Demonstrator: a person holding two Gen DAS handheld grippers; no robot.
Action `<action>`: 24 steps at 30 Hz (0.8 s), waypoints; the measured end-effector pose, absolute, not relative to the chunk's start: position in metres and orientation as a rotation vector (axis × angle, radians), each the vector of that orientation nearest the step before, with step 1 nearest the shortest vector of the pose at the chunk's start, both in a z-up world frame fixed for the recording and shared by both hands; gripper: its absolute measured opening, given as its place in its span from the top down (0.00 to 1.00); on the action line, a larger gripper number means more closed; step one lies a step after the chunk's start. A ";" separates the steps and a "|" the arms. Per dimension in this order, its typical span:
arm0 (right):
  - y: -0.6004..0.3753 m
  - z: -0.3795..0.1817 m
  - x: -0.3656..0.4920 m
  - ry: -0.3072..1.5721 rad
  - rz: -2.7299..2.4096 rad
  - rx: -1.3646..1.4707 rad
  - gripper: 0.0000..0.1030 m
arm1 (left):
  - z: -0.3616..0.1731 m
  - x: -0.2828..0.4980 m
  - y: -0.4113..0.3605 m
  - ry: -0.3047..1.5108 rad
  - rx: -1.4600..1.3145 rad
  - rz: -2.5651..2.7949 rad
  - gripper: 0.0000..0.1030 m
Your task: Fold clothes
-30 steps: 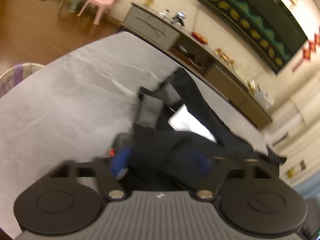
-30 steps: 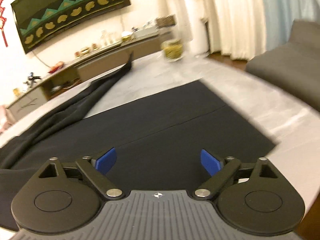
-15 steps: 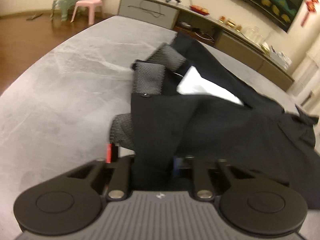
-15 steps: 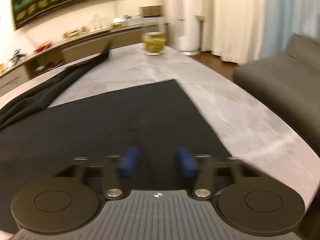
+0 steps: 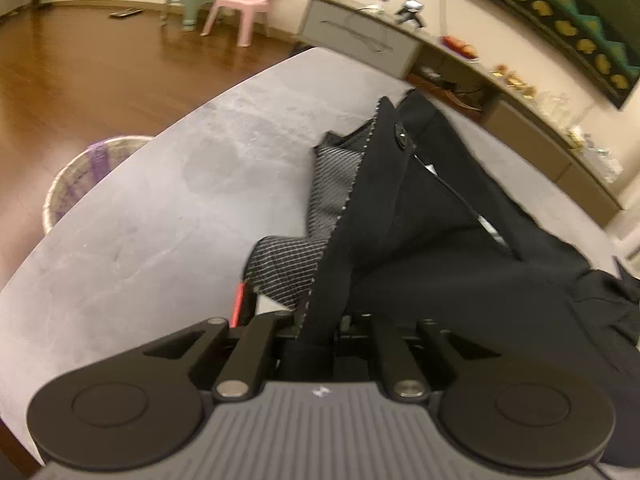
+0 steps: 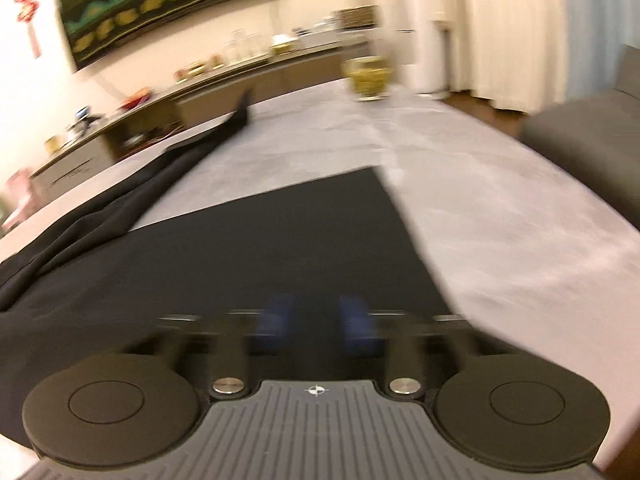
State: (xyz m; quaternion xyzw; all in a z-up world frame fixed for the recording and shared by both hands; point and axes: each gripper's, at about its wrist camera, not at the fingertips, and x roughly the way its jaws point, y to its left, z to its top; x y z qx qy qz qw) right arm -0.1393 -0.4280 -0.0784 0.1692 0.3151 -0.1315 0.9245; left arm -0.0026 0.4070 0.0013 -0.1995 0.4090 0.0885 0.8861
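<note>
The left tongs (image 5: 316,330) are clamped on the waistband edge of the black trousers (image 5: 420,240), lifting it off the grey counter (image 5: 160,208). The right tongs (image 6: 316,320), nearly closed, pinch a flat trouser leg (image 6: 260,240). Beyond stands a jar (image 6: 368,76). No writing is legible.

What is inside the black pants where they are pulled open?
Inside the black pants, held up by the left hand-held gripper, you can see grey checked lining and a bit of white label. Deeper inside is covered by dark cloth.
</note>
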 end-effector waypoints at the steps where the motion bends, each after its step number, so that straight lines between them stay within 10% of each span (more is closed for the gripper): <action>1: -0.430 -0.077 -0.149 0.632 -0.286 0.340 0.05 | 0.004 -0.002 0.404 0.843 -0.407 0.172 0.89; 8: -0.412 -0.090 -0.135 0.712 -0.246 0.201 0.20 | 0.013 0.021 0.370 0.837 -0.346 0.121 0.94; 10: -0.399 -0.087 -0.112 0.731 -0.218 0.150 0.74 | 0.020 0.029 0.365 0.813 -0.345 0.151 0.96; 12: -0.387 -0.082 -0.086 0.757 -0.182 0.111 1.00 | 0.033 0.035 0.365 0.779 -0.358 0.182 0.96; 20: -0.375 0.052 -0.082 0.385 -0.143 0.108 1.00 | 0.086 -0.004 0.392 0.691 -0.367 0.223 0.96; 24: -0.401 0.052 -0.105 0.495 -0.144 0.083 1.00 | 0.075 -0.028 0.385 0.844 -0.160 0.132 0.83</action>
